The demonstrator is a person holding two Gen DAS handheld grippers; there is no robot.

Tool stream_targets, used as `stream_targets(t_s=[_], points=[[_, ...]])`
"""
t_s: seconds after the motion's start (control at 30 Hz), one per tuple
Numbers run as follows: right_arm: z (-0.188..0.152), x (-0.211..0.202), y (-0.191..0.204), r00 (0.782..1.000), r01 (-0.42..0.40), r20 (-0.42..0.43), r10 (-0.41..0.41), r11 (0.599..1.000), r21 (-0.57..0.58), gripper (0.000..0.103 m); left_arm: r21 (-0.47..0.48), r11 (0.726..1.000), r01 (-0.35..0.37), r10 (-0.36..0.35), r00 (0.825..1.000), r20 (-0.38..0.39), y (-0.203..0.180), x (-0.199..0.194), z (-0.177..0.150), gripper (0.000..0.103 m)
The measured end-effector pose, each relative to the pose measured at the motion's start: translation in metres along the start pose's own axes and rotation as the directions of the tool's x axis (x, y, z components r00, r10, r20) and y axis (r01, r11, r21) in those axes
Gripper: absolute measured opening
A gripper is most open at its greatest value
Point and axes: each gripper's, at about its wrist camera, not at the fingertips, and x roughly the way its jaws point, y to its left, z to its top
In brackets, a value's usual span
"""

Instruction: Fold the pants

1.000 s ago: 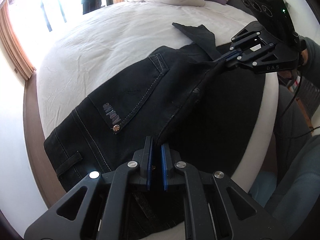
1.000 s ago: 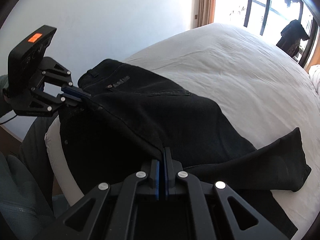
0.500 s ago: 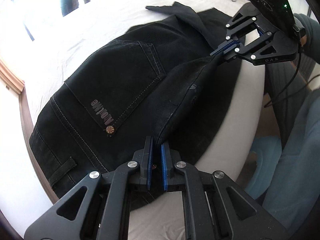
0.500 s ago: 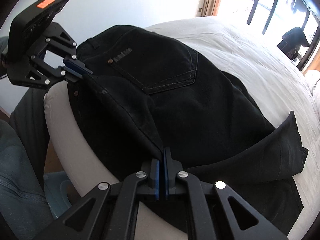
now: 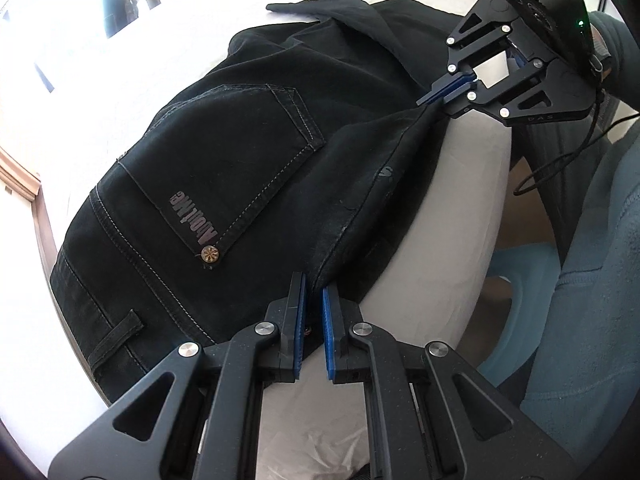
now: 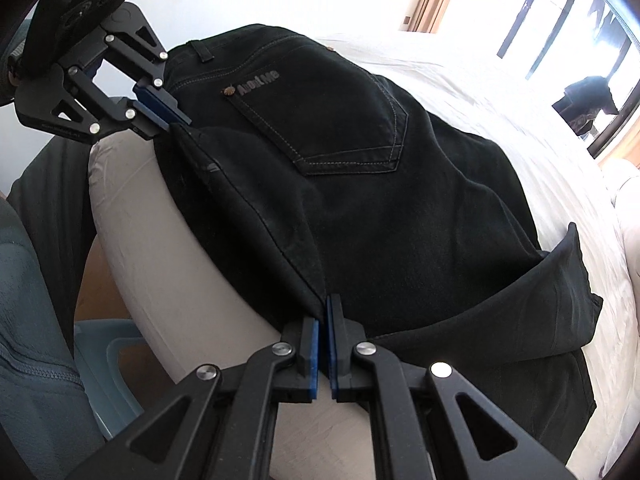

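Black pants (image 5: 224, 184) lie on the white bed (image 5: 120, 92), seat side up, w/ the back pocket (image 6: 340, 120) as the landmark: its printed label and a small metal rivet (image 5: 210, 255) sit at the pocket's upper corner, and a belt loop (image 5: 116, 336) shows on the waistband beyond that, towards the bed's end. From the pocket the fabric runs on into the legs, which end in a raised, folded-over hem (image 6: 560, 280) well away from the pocket, further along the bed. On the side of the pocket nearest the mattress edge, one long edge of the pants is pulled taut into a ridge betw. the two tools and hangs partly over the bed's rounded side. Left gripper (image 5: 314, 292) is clamped on the waist end of that ridge, jaws pinched on the cloth, just beside the pocket's rivet corner. Right gripper (image 6: 323, 312) is clamped on the leg end of the same ridge, jaws closed tight on the fabric, below the pocket's pointed bottom. Each tool shows in the other's view. A person's sleeve (image 5: 612, 44) is behind the right tool. Beside the bed, past the hanging cloth, a pale blue plastic stool or bin (image 6: 108, 364), can't tell which.
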Motion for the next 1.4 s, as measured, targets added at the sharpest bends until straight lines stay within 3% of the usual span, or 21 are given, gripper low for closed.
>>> stream_targets(t_s=[0.3, 0.87, 0.97, 1.03, 1.07, 1.1, 1.17, 1.23, 1.27, 1.4], points=[[-0.002, 0.005, 0.007, 1.0, 0.016, -0.012, -0.016, 1.0, -0.022, 0.005, -0.003, 1.0, 0.013, -0.013, 1.0, 0.008, 0.001, -0.009, -0.029, 0.007], [-0.004, 0.017, 0.005, 1.0, 0.018, -0.011, -0.017, 0.999, 0.033, 0.01, -0.047, 0.999, -0.008, 0.01, 0.999, 0.033, 0.008, -0.004, -0.039, 0.01], [-0.002, 0.014, -0.003, 1.0, 0.013, -0.011, -0.012, 0.998, 0.067, 0.018, -0.064, 0.998, -0.012, 0.014, 1.0, 0.028, 0.01, -0.012, -0.036, 0.011], [-0.005, 0.01, -0.009, 1.0, 0.004, -0.003, -0.004, 0.996, 0.089, 0.036, -0.085, 0.996, -0.002, 0.005, 0.999, 0.036, 0.014, -0.02, -0.034, 0.012], [-0.004, 0.006, -0.012, 1.0, -0.012, 0.009, 0.011, 0.994, 0.105, 0.054, -0.103, 0.995, 0.009, -0.005, 0.999, 0.042, 0.017, -0.025, -0.034, 0.013], [-0.004, 0.0, -0.016, 1.0, -0.019, 0.027, 0.016, 0.992, 0.122, 0.062, -0.114, 0.993, 0.019, -0.014, 0.999, 0.044, 0.02, -0.028, -0.034, 0.017], [-0.003, -0.009, -0.024, 0.999, -0.018, 0.05, 0.011, 0.99, 0.142, 0.062, -0.132, 0.991, 0.024, -0.018, 0.999, 0.046, 0.025, -0.034, -0.036, 0.028], [-0.002, -0.015, -0.031, 0.998, -0.023, 0.062, 0.013, 0.986, 0.163, 0.062, -0.153, 0.988, 0.033, -0.027, 0.999, 0.046, 0.03, -0.041, -0.039, 0.068], [0.001, -0.018, -0.031, 0.997, -0.031, 0.076, 0.018, 0.983, 0.18, 0.062, -0.162, 0.986, 0.038, -0.029, 0.998, 0.053, 0.032, -0.045, -0.042, 0.072], [0.013, -0.026, -0.042, 0.99, -0.074, 0.133, 0.044, 0.97, 0.233, 0.062, -0.207, 0.978, 0.04, -0.026, 0.997, 0.069, 0.043, -0.061, -0.046, 0.072]])
